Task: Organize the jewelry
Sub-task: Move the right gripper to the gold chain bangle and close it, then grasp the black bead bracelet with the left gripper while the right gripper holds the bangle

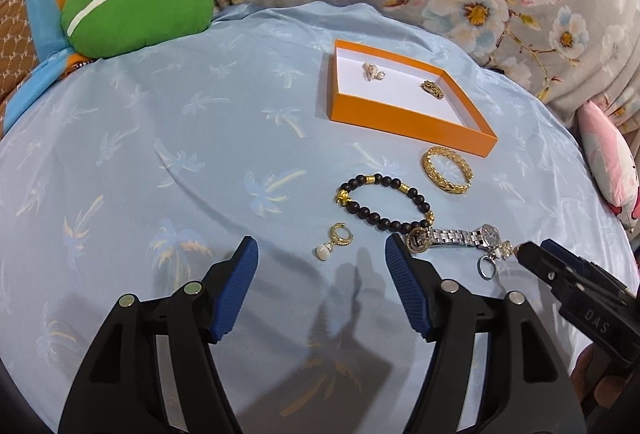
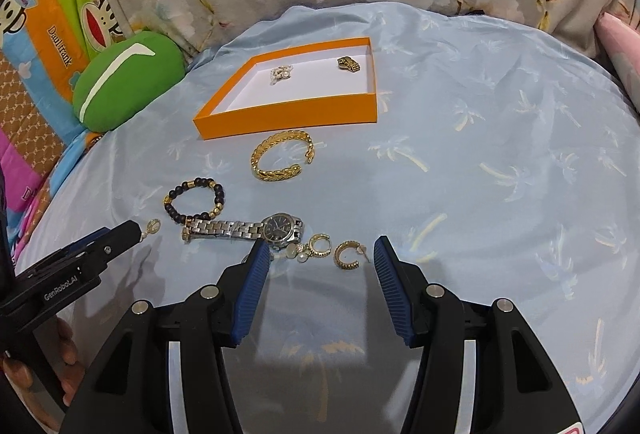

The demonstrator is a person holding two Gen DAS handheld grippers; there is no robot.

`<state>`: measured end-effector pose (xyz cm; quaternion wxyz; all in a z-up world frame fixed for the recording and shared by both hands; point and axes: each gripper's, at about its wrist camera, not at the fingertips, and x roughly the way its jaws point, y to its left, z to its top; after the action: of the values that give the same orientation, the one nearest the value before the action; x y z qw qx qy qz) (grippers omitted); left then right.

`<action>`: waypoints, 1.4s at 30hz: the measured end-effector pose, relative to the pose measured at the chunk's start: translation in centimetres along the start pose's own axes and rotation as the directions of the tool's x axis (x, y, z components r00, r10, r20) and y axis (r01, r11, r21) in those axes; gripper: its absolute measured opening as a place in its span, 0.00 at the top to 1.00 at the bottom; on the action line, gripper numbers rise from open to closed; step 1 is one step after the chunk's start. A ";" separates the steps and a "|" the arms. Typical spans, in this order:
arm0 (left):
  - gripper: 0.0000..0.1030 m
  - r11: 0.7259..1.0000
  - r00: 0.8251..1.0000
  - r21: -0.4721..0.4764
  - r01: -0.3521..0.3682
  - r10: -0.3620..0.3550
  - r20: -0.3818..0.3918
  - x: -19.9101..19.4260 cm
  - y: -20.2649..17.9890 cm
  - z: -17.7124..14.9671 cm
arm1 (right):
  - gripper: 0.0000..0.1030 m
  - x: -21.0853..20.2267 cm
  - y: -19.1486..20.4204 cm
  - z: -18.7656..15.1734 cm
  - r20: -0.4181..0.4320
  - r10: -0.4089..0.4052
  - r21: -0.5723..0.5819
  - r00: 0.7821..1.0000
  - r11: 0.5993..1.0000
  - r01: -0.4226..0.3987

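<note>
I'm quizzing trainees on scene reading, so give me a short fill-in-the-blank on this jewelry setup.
1. The orange tray already holds ____ pieces of jewelry.
2. The gold cuff bracelet lies on the ____ cloth, outside the tray.
3. The watch has a ____ dial.
4. Both the left claw and the right claw are ____.

Missing words: two; blue; dark; open

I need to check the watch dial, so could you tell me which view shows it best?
The right wrist view: the watch shows its dark dial face-on, near centre. In the left wrist view the watch sits smaller, its dial foreshortened.
</note>
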<state>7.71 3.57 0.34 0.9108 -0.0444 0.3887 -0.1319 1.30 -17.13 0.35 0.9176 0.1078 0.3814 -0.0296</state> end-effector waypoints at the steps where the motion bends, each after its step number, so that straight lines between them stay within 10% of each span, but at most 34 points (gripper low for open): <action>1: 0.38 1.000 1.000 0.000 0.000 0.000 -0.002 0.0 0.0 0.0 | 0.48 0.2 0.2 0.3 0.003 -0.003 -0.012 1.000 1.000 0.003; 18: 0.38 1.000 1.000 -0.008 0.006 -0.006 -0.015 0.4 0.1 0.0 | 0.27 8.3 4.2 6.9 -0.111 -0.031 -0.205 0.993 0.979 0.007; 28: 0.38 1.000 1.000 -0.011 0.014 -0.014 -0.019 0.5 0.1 0.0 | 0.47 9.6 4.8 6.6 -0.134 -0.046 -0.219 0.990 0.976 0.016; 42: 0.37 1.000 1.000 -0.005 0.018 -0.018 -0.019 0.5 -0.2 -0.1 | 0.47 2.9 -0.1 5.3 -0.022 -0.081 -0.075 0.996 0.994 0.079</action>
<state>7.97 3.24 -0.03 0.9057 -0.0487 0.3974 -0.1394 6.97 -18.35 1.89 0.9143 0.0585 0.3975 -0.0508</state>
